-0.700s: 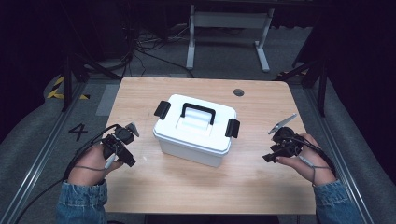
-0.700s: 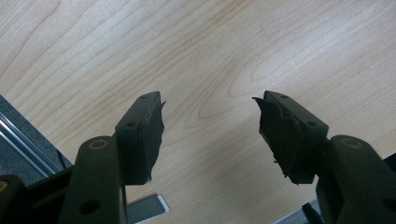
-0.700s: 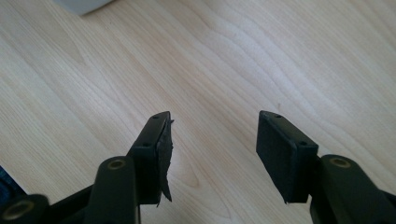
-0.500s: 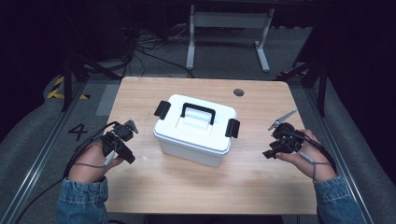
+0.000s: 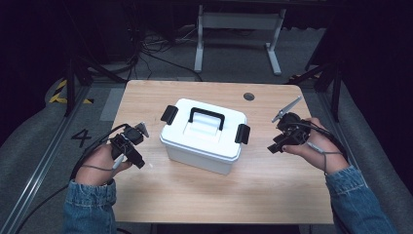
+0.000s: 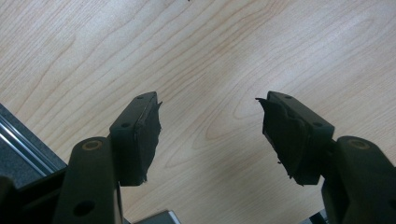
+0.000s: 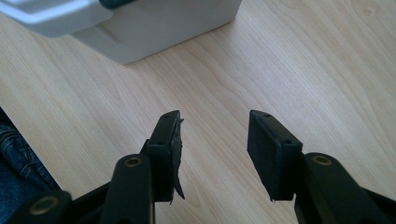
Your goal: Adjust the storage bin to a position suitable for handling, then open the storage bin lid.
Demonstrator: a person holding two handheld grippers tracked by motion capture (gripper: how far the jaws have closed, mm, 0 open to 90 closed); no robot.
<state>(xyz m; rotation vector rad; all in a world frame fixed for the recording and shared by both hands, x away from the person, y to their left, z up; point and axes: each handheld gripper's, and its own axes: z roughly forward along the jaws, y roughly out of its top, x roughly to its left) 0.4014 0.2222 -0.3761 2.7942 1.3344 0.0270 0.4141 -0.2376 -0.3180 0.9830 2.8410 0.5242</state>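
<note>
In the high view, a white rectangular plastic box [image 5: 203, 135] with a black top handle [image 5: 207, 117] and two black side latches [image 5: 169, 114] sits at the middle of the light wooden surface [image 5: 253, 185], lid on and turned slightly askew. The left gripper [image 5: 130, 142], held in the left hand [image 5: 97, 163], rests at nine o'clock from the box, near it but apart. The right gripper [image 5: 288, 132], in the right hand [image 5: 316, 151], sits at three o'clock, also apart from the box. A small dark round hole [image 5: 249, 96] marks the surface at one o'clock. Beyond the far edge, a white metal frame [image 5: 238, 34] and dark cables [image 5: 156, 48] lie on the grey floor [image 5: 229, 66].

In the left gripper view, the left gripper [image 6: 208, 128] has its jaws spread wide over bare wood [image 6: 224, 46], with nothing between them.

In the right gripper view, the right gripper [image 7: 214, 149] has its jaws spread, empty, above the wood [image 7: 303, 70]. The white box [image 7: 140, 23] stands at eleven o'clock, well clear of the jaws. A blue denim sleeve [image 7: 14, 163] shows at eight o'clock.
</note>
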